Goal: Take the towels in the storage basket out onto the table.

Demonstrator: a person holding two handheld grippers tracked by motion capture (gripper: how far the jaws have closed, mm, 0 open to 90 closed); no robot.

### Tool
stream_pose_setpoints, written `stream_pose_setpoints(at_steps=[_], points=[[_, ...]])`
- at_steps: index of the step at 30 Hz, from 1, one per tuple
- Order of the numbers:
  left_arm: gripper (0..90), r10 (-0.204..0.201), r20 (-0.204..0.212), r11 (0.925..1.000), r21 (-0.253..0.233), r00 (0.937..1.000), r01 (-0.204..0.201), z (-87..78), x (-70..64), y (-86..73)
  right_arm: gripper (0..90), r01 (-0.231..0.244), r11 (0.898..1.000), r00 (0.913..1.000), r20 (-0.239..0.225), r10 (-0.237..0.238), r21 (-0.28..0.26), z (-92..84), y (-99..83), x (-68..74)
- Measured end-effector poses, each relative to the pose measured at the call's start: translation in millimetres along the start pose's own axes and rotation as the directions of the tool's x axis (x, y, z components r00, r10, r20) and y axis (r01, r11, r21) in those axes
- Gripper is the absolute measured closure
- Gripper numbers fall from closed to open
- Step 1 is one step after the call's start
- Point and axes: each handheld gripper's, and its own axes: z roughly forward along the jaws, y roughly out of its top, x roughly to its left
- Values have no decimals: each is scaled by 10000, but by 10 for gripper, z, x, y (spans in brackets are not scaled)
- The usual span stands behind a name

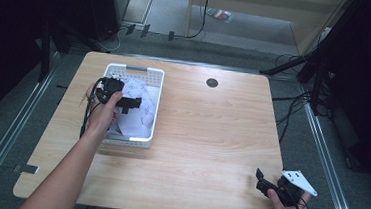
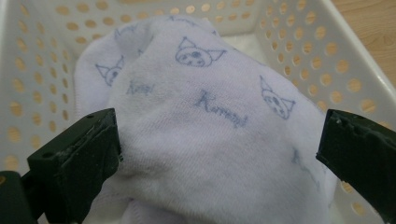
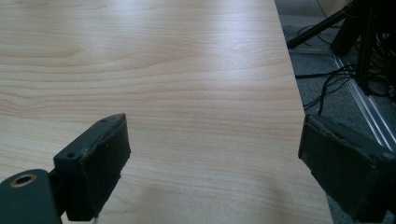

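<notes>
1. in the high view the left hand-held gripper (image 1: 132,103) sits left of centre, over a white basket (image 1: 157,90) on the table (image 1: 211,136); its jaws point toward the frame's right, above the cloth (image 1: 142,113) inside.
2. in the left gripper view the cloth (image 2: 205,140) lies between the two black jaws, which stand wide apart at lower left and lower right. the left jaw looks to be touching the fabric's edge; the right jaw stands just beside it, and contact there cannot be told.
3. the cloth is white, soft and knit-looking, bunched into a mound, printed with pale blue cartoon faces with pointed ears and script lettering.
4. the basket (image 2: 299,51) is white plastic, rectangular, its walls punched with rows of round holes.
5. the right hand-held gripper (image 1: 262,183) is at the lower right of the high view, near the table's front edge, well apart from the basket. in the right gripper view its jaws are spread wide over bare table (image 3: 187,84).
6. the table is light wood-grain, smooth, with rounded corners.
</notes>
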Motion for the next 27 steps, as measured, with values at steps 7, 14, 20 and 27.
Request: stream_pose_setpoints(at_steps=[7,14,20,27], points=[[0,167,-286,9964,838,9995,-142,237,-55,6,88,-14,10000,10000,-38,14,0,-2,0,-3],[0,-313,-375,9772,2087,9988,384,418,-17,1,88,10,10000,10000,-45,-10,-12,-1,-1,-2],[0,-153,-371,9769,2123,9992,228,465,-51,-8,88,12,10000,10000,-55,-12,-12,-2,-1,-2],[30,-274,360,9744,2241,9990,187,511,22,-42,88,5,10000,10000,-39,-5,-1,1,0,-1]])
